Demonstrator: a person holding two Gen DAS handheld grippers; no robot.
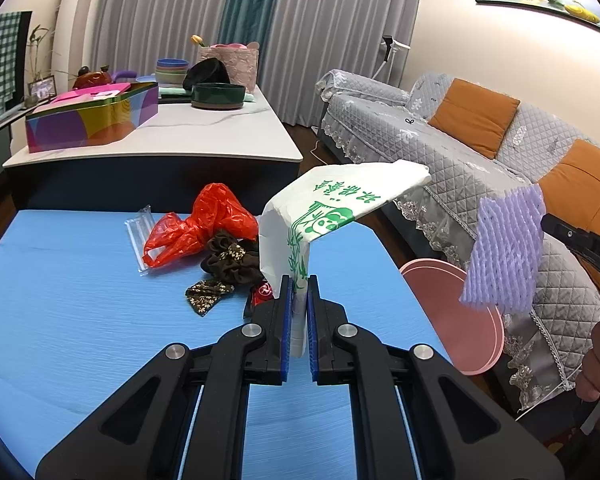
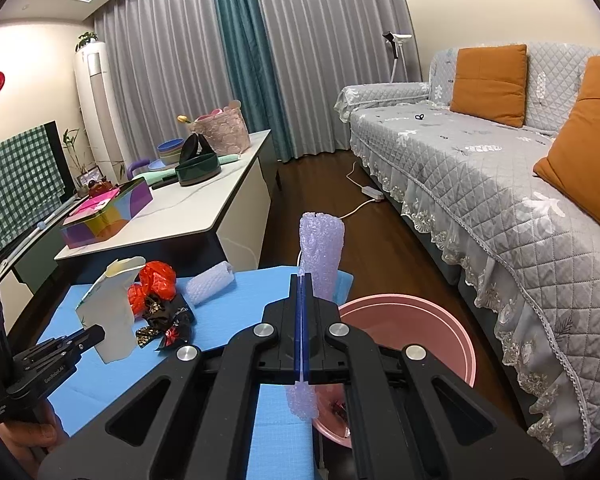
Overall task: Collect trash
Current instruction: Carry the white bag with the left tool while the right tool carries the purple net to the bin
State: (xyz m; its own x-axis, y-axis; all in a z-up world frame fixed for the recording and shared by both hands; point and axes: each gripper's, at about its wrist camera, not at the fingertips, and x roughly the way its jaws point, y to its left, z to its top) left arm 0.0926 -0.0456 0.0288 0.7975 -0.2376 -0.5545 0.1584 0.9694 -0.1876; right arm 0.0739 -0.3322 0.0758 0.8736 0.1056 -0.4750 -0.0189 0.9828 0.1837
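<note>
My left gripper [image 1: 300, 282] is shut on the lower edge of a white paper bag [image 1: 332, 204] with a green panda print, which it holds up over the blue mat [image 1: 80, 300]. My right gripper [image 2: 302, 280] is shut on a purple foam net [image 2: 320, 248], held upright above the near rim of the pink bin [image 2: 412, 320]. In the left wrist view the purple foam net [image 1: 504, 248] hangs over the pink bin [image 1: 460, 320]. On the mat lie a red plastic bag [image 1: 208, 224], a brown patterned cloth [image 1: 232, 260], a clear wrapper [image 1: 140, 236] and a white foam net [image 2: 212, 282].
A white marble table [image 1: 220, 136] behind the mat carries a colourful tin box [image 1: 92, 120] and bowls. A grey quilted sofa [image 2: 480, 168] with orange cushions runs along the right. A power strip and its cord [image 2: 370, 194] lie on the dark wood floor.
</note>
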